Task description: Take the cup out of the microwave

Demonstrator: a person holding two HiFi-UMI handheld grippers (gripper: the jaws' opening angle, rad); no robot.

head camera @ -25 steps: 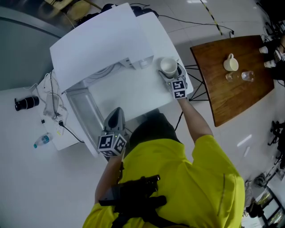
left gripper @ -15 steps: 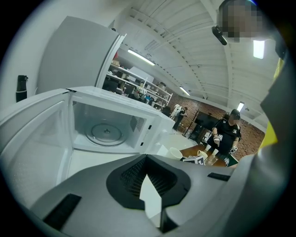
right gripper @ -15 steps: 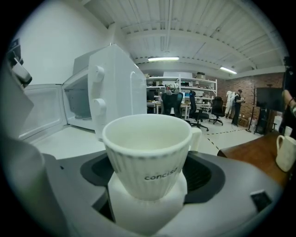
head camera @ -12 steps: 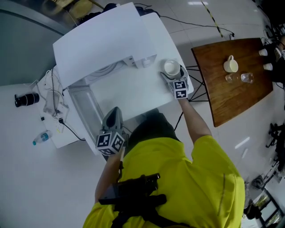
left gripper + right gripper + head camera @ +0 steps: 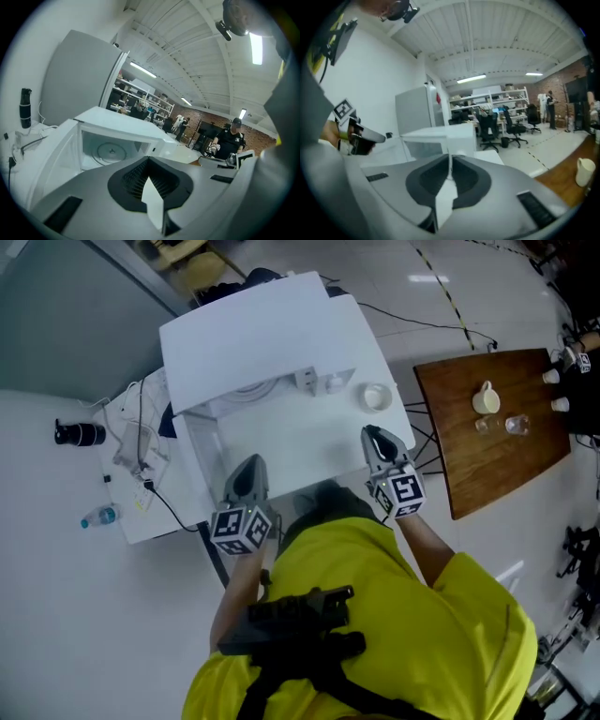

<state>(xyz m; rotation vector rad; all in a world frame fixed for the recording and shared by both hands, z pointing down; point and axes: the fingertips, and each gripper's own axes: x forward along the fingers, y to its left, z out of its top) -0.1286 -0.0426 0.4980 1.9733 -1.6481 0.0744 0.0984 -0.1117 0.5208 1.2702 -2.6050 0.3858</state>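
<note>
The white cup (image 5: pixel 374 397) stands alone on the white table (image 5: pixel 309 442), just right of the white microwave (image 5: pixel 253 334). The microwave door (image 5: pixel 199 474) hangs open at the left, and the left gripper view shows the cavity with only its glass turntable (image 5: pixel 111 151). My right gripper (image 5: pixel 372 433) is drawn back from the cup toward the table's near edge. Its jaws are closing and stand together with nothing between them (image 5: pixel 450 157). My left gripper (image 5: pixel 249 465) hovers in front of the open microwave, jaws shut and empty (image 5: pixel 149 158).
A brown wooden table (image 5: pixel 497 456) at the right carries a cream mug (image 5: pixel 485 399) and small glasses (image 5: pixel 511 425). Cables, a plastic bottle (image 5: pixel 98 517) and a dark cylinder (image 5: pixel 80 434) lie on the low white surface at the left. A person (image 5: pixel 229 140) stands in the background.
My right gripper has let go of the cup, pulled back toward me and risen, and its jaws have come together. The cup stays on the table. My left gripper rose a little.
</note>
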